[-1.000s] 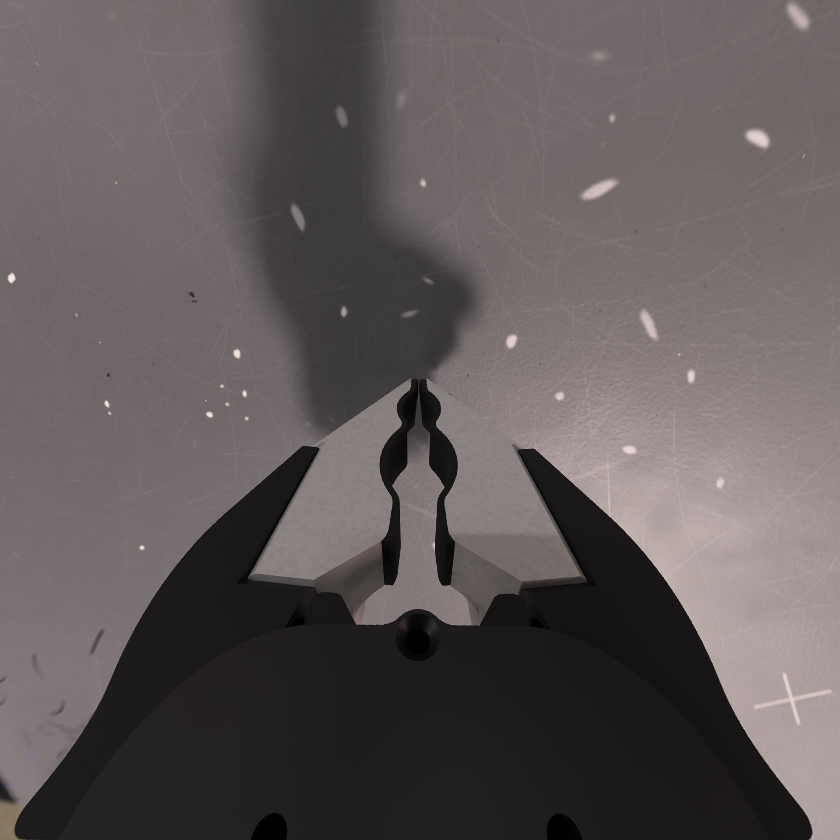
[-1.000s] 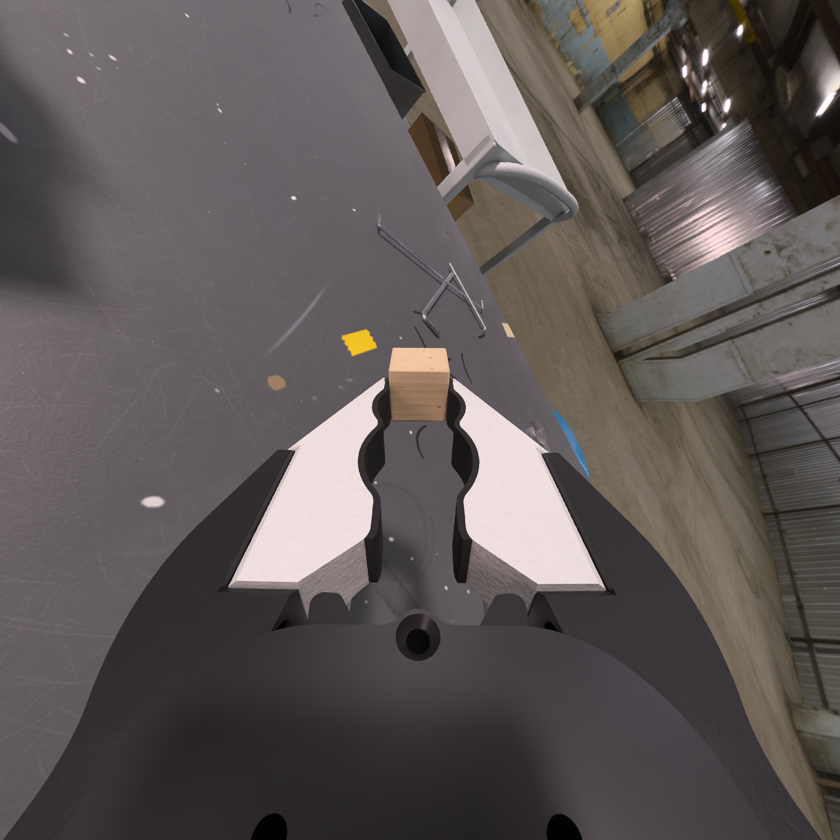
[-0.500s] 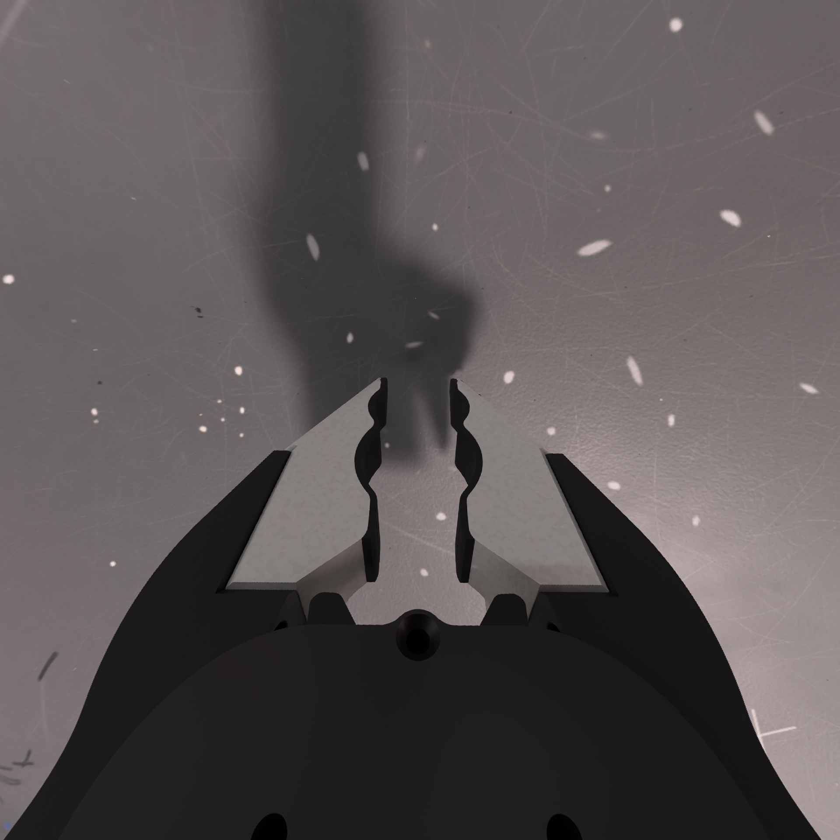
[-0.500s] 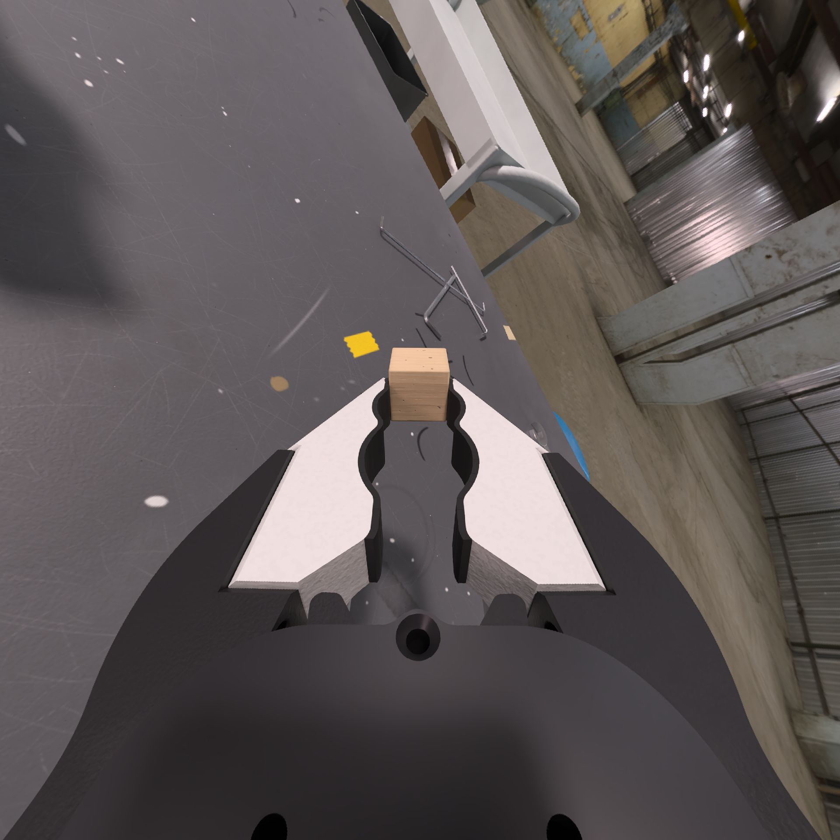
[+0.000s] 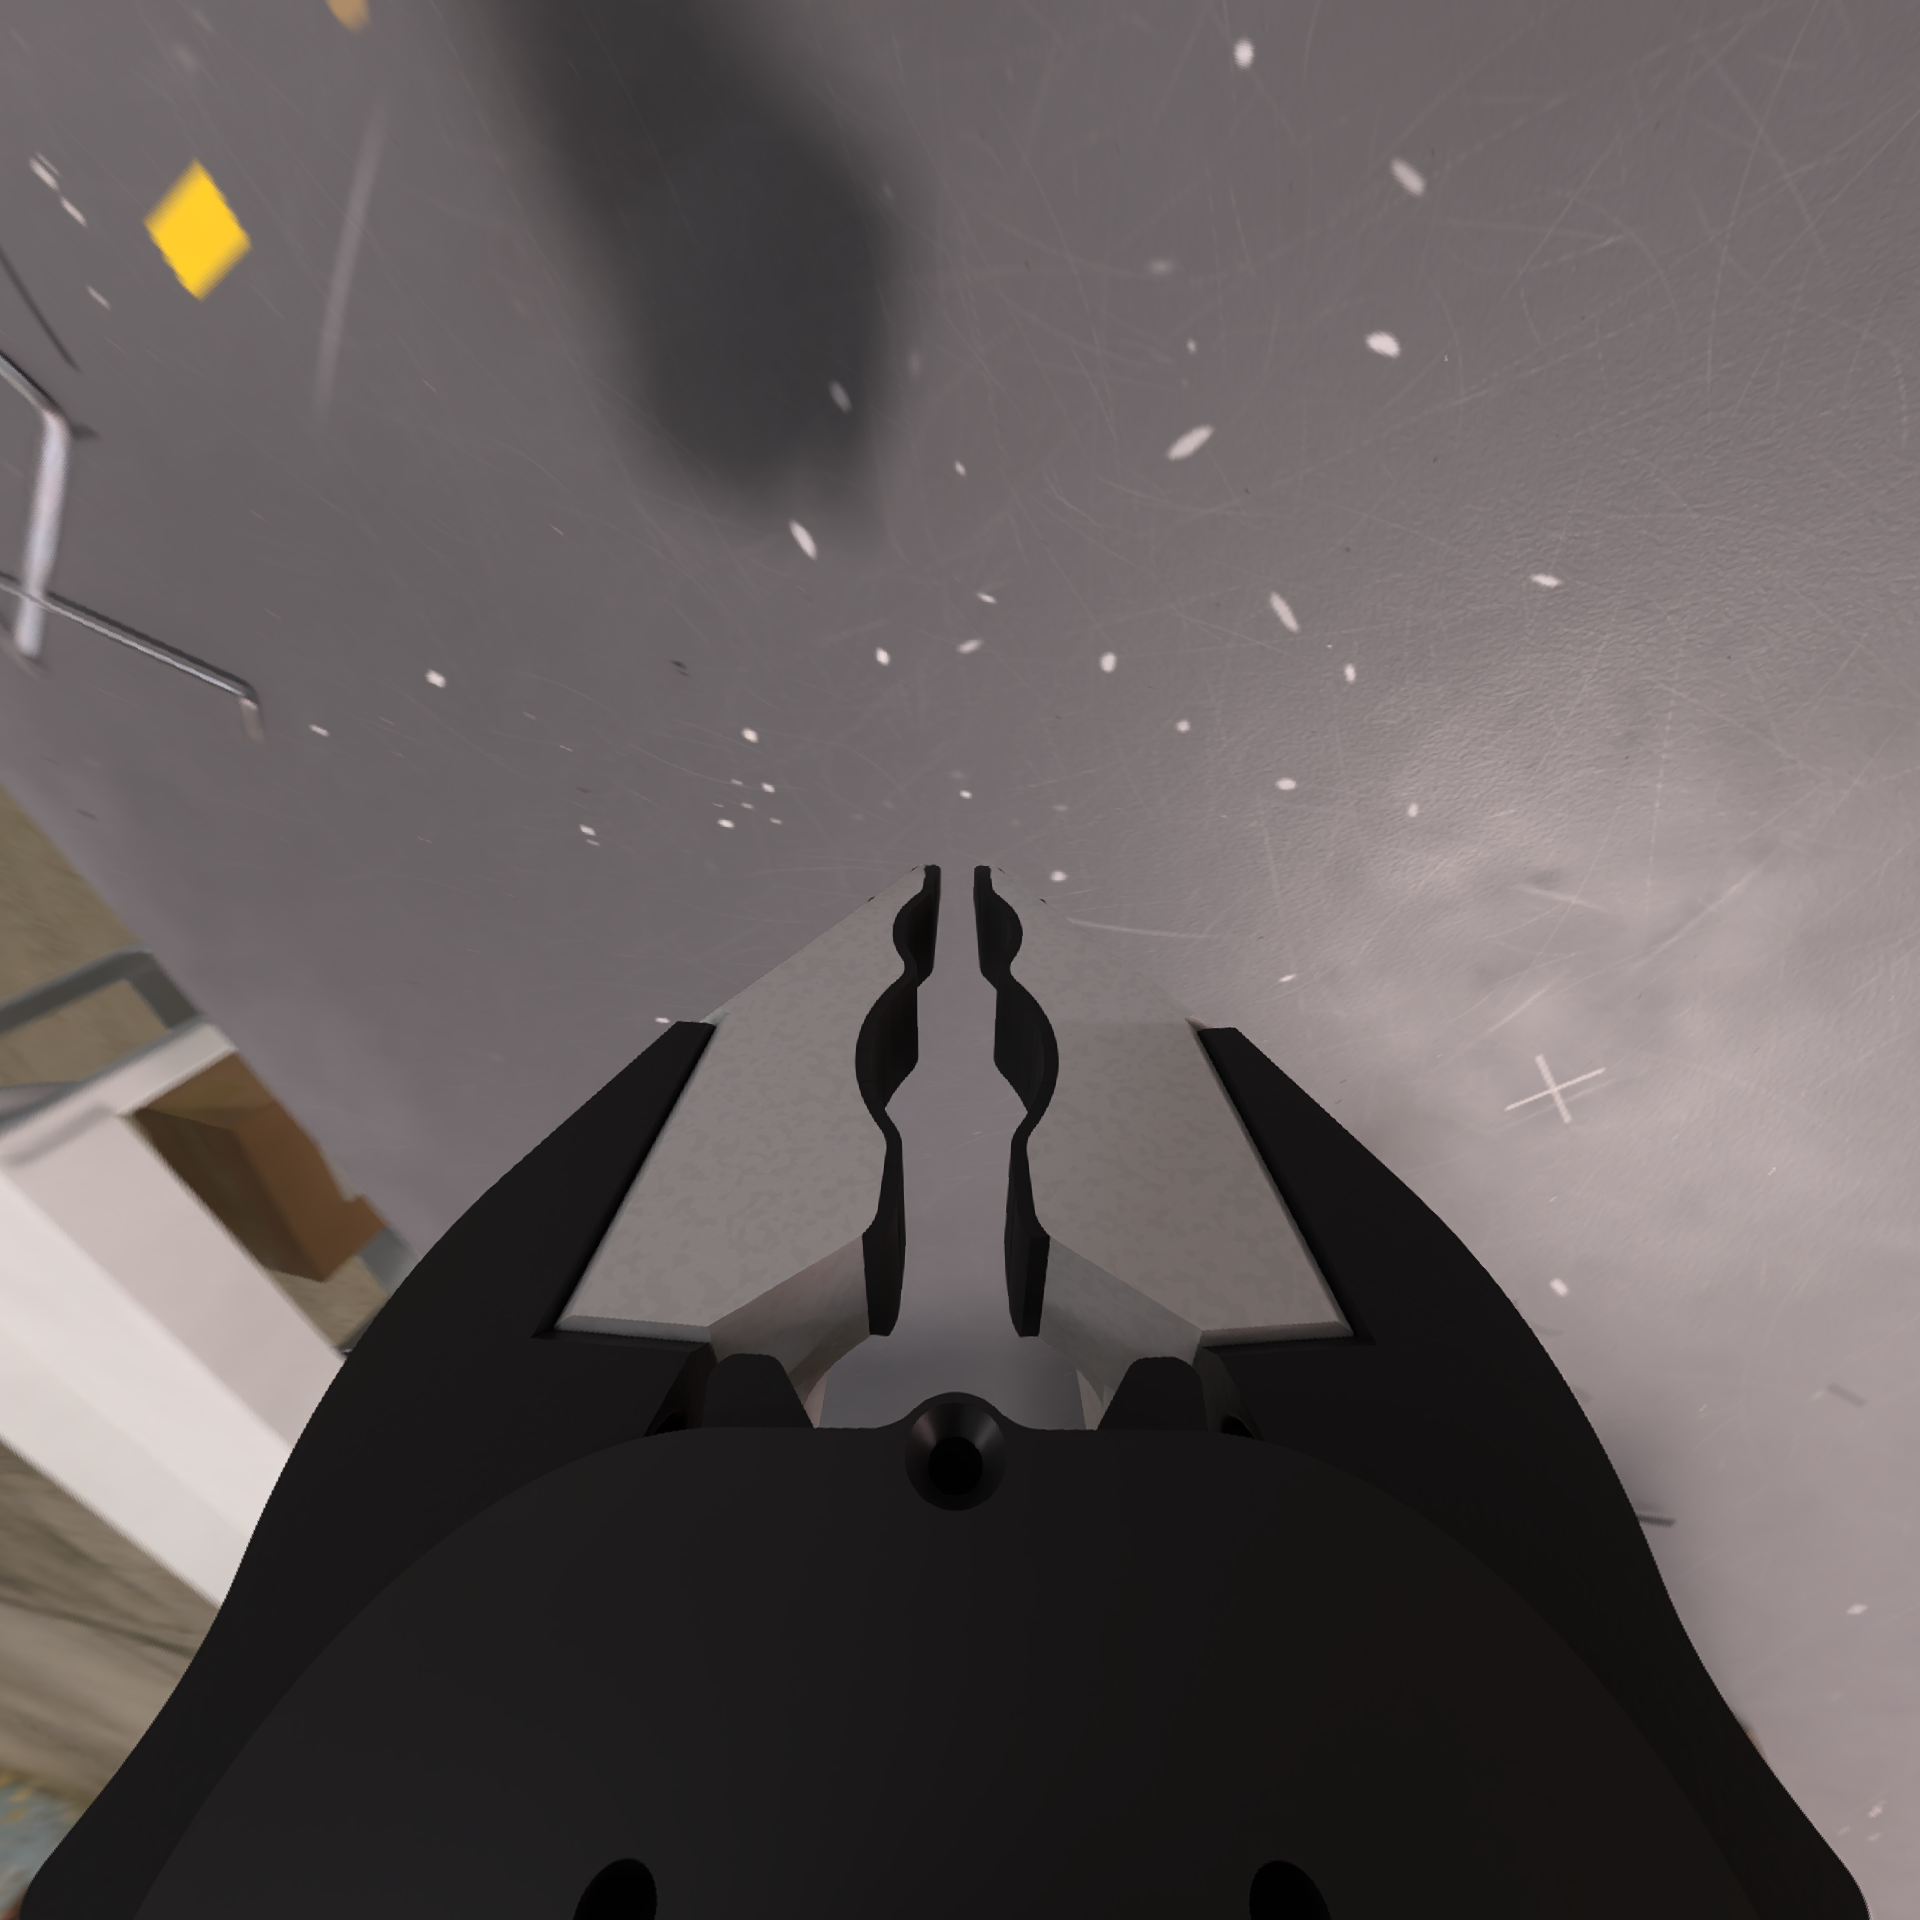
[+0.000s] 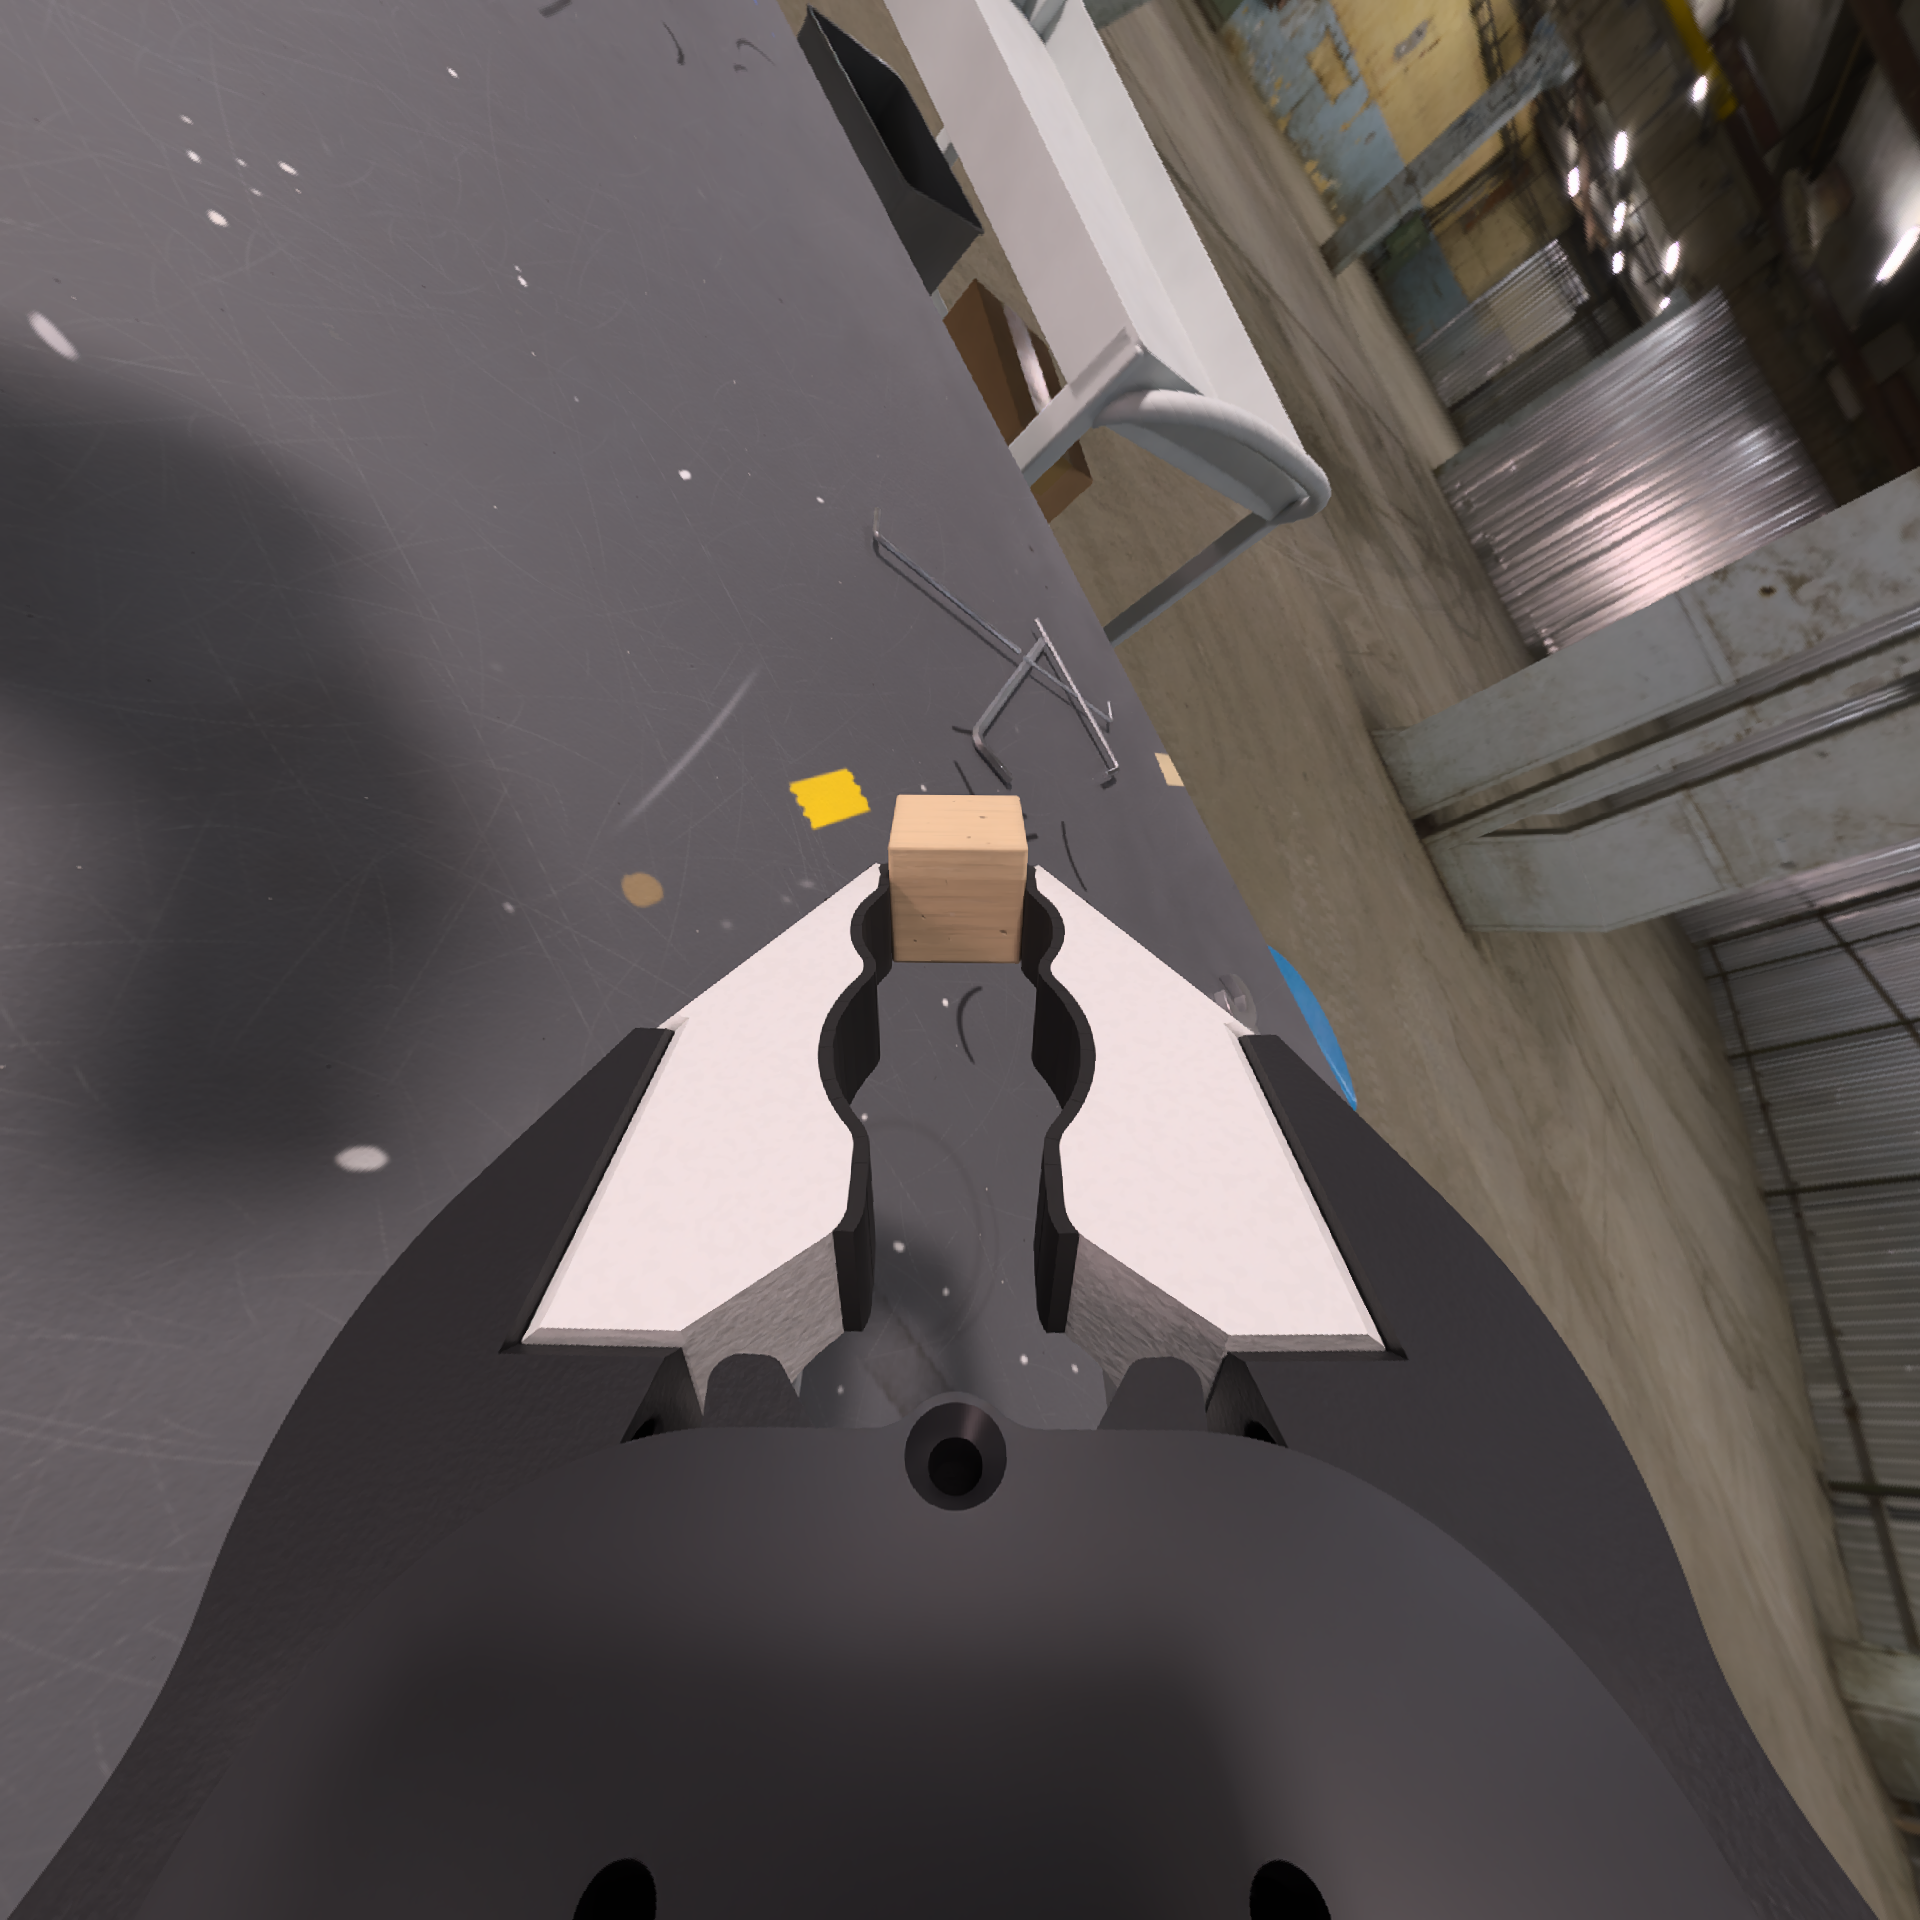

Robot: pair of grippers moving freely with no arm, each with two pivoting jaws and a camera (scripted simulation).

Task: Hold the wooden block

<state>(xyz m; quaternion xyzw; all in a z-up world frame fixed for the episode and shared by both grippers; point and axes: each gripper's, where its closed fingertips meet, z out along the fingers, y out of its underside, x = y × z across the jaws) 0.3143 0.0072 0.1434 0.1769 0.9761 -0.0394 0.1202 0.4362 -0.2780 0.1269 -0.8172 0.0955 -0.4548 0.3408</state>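
Our right gripper (image 6: pixel 958 891) pinches the wooden block (image 6: pixel 958 881) between its fingertips, above the dark grey tabletop (image 6: pixel 364 675) near its edge. Just beyond the block we see a yellow tape scrap (image 6: pixel 829 798) and bent metal rods (image 6: pixel 1039 686). Our left gripper (image 5: pixel 953 873) holds nothing, its tips a narrow slit apart over the speckled tabletop (image 5: pixel 1351 520).

The wooden block (image 6: pixel 958 883) shows only its top and near face; its flanks are covered by the right gripper (image 6: pixel 958 906) where the jaws clamp it, and its underside is out of sight. In the left wrist view the bent metal rods (image 5: pixel 47 540) are cut off at the left edge of the frame, and the yellow patch (image 5: pixel 197 231) at upper left is smeared. The white bench (image 5: pixel 114 1278) at lower left is blurred.
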